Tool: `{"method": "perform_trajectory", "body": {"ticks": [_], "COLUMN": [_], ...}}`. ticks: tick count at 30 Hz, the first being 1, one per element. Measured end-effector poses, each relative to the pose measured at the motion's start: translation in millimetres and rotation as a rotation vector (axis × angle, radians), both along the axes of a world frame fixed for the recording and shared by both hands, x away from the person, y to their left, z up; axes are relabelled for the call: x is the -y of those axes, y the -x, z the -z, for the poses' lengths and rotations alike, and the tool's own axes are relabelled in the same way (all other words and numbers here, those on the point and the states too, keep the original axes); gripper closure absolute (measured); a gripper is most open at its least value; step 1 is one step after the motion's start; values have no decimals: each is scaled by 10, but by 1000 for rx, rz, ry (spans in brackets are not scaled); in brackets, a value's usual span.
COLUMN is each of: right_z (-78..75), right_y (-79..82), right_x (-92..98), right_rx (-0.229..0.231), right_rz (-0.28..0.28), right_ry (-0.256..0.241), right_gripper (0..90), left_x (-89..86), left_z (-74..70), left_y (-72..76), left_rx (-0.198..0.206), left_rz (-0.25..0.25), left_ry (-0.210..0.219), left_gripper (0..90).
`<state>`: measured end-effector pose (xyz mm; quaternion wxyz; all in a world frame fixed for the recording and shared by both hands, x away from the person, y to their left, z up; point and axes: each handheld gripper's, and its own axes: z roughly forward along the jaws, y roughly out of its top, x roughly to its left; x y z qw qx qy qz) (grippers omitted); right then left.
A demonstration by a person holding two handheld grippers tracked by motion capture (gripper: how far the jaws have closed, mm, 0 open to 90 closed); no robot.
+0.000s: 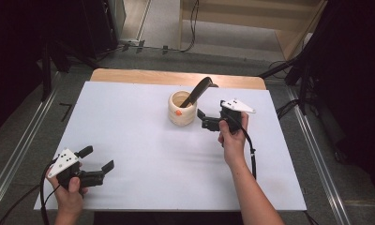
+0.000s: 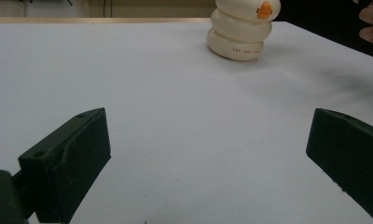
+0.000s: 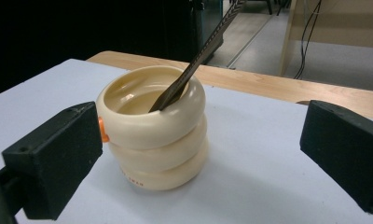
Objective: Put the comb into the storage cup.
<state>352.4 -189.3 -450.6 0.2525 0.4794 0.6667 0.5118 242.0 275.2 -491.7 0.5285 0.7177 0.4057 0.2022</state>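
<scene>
— Where's the cream ringed pot (image 1: 182,108) sitting?

— Far middle of the white tabletop (image 1: 143,140), upright, a small orange mark on its near-left side. A dark spoon (image 1: 197,92) stands in it, handle leaning out over the far-right rim.

— And the right claw (image 1: 203,119)?

— Just right of the pot, jaws spread wide and empty, pointing left at it, close but not touching. From its own camera the pot (image 3: 153,128) sits between the two black jaws.

— The left claw (image 1: 97,162)?

— Near-left corner, well apart from the pot, spread as well, nothing between its jaws but bare tabletop.
</scene>
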Motion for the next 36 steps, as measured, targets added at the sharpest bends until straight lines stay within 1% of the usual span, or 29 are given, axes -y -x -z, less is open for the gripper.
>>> {"method": "perform_trajectory", "body": {"ticks": [6, 10, 15, 19, 25, 28, 36], "right_z": [39, 72, 107, 142, 179, 193, 223], "right_y": [91, 156, 241, 307, 399, 442, 563], "right_x": [97, 163, 232, 279, 365, 411, 503], "right_rx": [6, 8, 23, 29, 33, 44, 49], "right_rz": [6, 16, 14, 15, 20, 21, 23], "right_ry": [-5, 5, 16, 21, 15, 28, 34], "right_gripper": [0, 0, 0, 0, 0, 0, 0], "left_x": [2, 5, 7, 9, 8, 9, 8], "left_z": [1, 1, -1, 0, 0, -2, -3], "left_y": [0, -1, 1, 2, 5, 8, 13], "left_rx": [0, -2, -2, -3, 0, 1, 9], "left_rz": [0, 0, 4, 3, 3, 2, 4], "left_ry": [-3, -6, -11, -11, -12, -14, -15], "left_gripper": [0, 0, 0, 0, 0, 0, 0]}}
